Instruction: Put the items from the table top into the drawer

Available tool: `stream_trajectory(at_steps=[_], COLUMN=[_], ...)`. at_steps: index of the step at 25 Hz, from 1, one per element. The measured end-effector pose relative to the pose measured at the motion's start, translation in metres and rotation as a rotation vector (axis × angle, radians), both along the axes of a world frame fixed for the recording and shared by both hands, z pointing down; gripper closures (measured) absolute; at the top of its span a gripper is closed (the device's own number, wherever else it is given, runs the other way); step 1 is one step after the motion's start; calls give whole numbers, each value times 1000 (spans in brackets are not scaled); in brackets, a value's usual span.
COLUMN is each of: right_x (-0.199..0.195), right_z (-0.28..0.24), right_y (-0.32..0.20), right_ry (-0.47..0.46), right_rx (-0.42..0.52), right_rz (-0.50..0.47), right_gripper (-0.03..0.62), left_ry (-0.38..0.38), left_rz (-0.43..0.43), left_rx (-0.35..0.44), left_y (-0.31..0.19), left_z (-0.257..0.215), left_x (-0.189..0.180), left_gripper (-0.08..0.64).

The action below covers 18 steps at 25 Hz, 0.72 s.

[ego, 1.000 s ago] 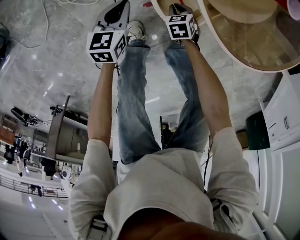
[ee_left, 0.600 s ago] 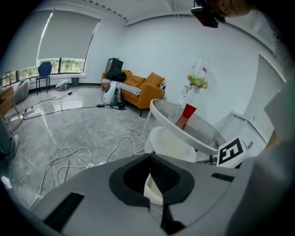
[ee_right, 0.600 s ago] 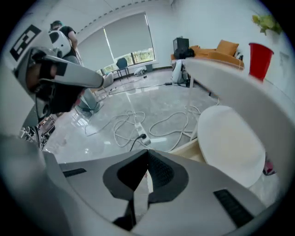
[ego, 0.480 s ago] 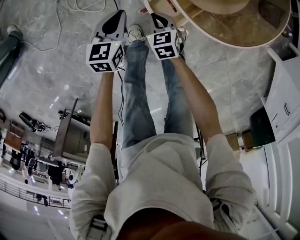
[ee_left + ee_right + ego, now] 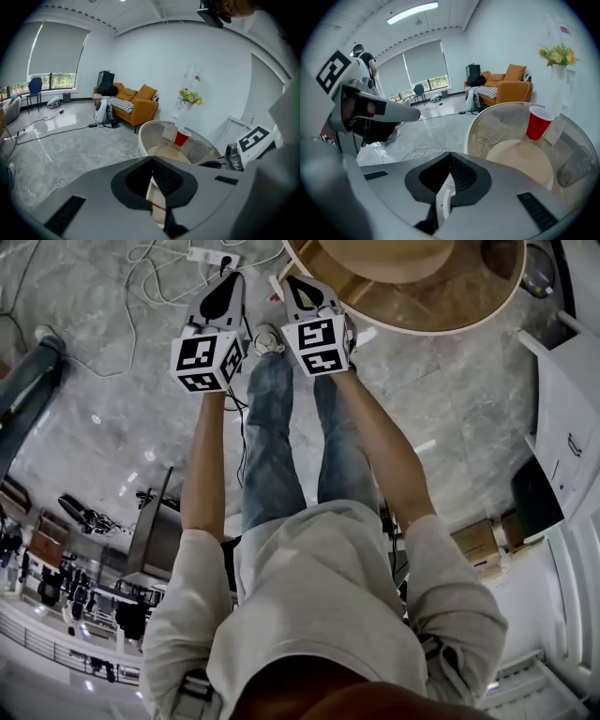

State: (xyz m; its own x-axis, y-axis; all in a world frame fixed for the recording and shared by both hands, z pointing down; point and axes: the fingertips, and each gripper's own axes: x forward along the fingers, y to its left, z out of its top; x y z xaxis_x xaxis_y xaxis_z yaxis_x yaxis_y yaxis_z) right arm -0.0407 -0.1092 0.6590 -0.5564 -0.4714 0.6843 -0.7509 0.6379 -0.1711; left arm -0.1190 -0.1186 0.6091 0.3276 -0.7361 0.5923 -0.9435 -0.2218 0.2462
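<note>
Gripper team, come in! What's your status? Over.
Shut and empty: left gripper, right gripper. Red cup upright on round table, untouched. Cables on floor nearby.

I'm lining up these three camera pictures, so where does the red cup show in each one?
Head view: not seen in it; only part of the round table shows, along the top edge.
Left gripper view: the red cup is right of centre, standing on the round table.
Right gripper view: the red cup is at the right, on the round table.
Shared landmark: the round table.
</note>
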Motion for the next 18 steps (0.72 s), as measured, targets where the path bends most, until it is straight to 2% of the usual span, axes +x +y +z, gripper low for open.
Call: stream_trajectory(at_steps=[5,11,14,18], right_x=[50,124,152,170], right_z=[-26,-44,-50,-54], right_y=[-49,-98,-119,-137], right_ry=[13,48,66,82], right_rx=[29,64,87,96], right_rz=[124,267,305,324], right_gripper=[568,568,568,566], left_ry=[-5,9,14,19], left_rz=[63,149,178,197], left_rx=[16,35,57,78], left_y=[-35,-76,-97,-115], left_z=[-17,-32,-41,-46], left_x=[29,82,101,116], left_gripper=[545,545,545,545])
